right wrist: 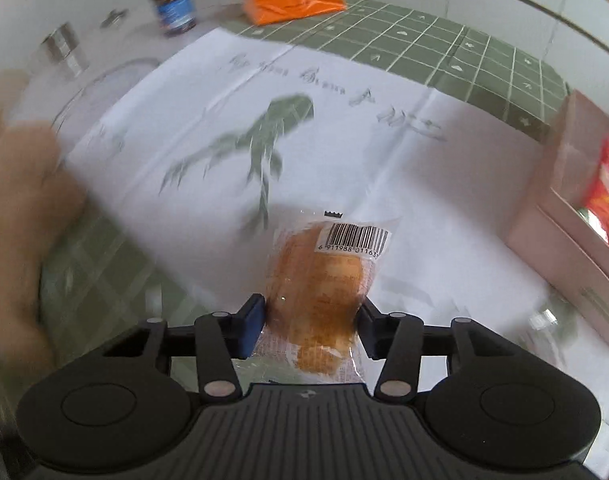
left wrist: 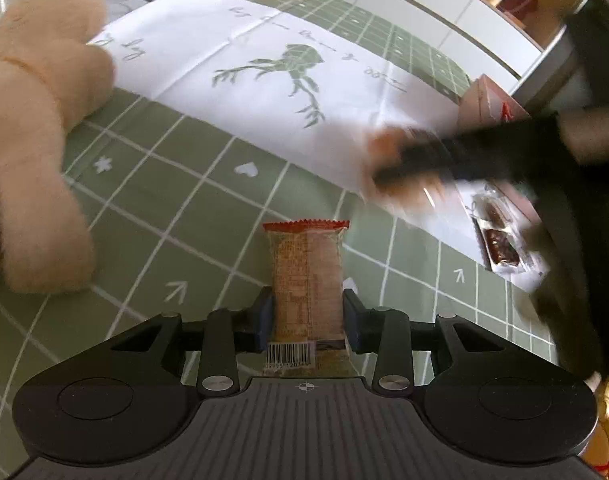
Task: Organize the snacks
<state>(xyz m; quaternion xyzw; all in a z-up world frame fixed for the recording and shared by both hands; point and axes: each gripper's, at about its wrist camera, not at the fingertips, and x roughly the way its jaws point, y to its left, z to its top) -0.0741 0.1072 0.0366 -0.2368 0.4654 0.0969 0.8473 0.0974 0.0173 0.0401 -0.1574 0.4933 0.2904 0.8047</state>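
Left wrist view: your left gripper has its jaws closed snug on a brown wafer pack with a red crimped top, held over the green checked desk. The grip sits low on the pack, near the barcode end, so most of it sticks out far past the jaws. If you swing fast it could pivot or slip out. A plush bear crowds the left side, and brushing it with the pack is an easy mistake. On the right, the right gripper is a dark blur crossing over the white printed sheet; two tools this close could clip each other. A clear pack of dark snacks lies near the right, still loose on the sheet.

Right wrist view: your right gripper has its jaws squeezed on a clear-wrapped golden cake, barcode end pointing far. It's soft, so too much squeeze will crush it. This view shows what the other barely catches: the pink box at the right with a red packet already inside, probably your drop spot. The whole frame is smeared, so slow down before lining up.
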